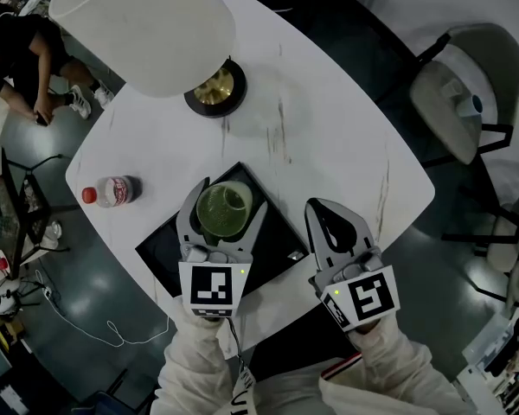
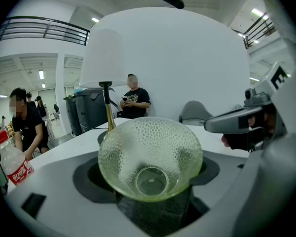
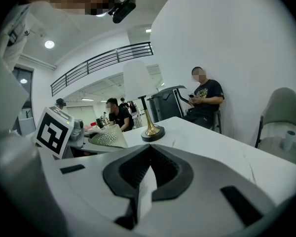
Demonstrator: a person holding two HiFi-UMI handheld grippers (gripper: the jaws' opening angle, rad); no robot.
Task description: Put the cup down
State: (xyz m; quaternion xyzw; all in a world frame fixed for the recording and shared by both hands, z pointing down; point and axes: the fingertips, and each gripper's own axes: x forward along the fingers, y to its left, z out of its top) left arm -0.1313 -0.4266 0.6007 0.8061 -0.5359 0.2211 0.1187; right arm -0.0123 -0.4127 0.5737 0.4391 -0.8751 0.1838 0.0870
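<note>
One green dimpled glass cup (image 1: 223, 212) clamped in left gripper (image 1: 233, 195), over the one black square tray (image 1: 275, 237) at near edge of white marbled table (image 1: 329, 145). Right gripper (image 1: 318, 207) closed, empty, right of tray. One red-capped plastic bottle (image 1: 112, 191) left. One white-shaded brass lamp (image 1: 156, 24) far.

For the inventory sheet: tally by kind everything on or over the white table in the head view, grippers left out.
Lamp: 1
Plastic bottle: 1
Green glass cup, held over the tray: 1
Black tray: 1
Small pale item on the tray, too small to identify: 1
Total: 5
</note>
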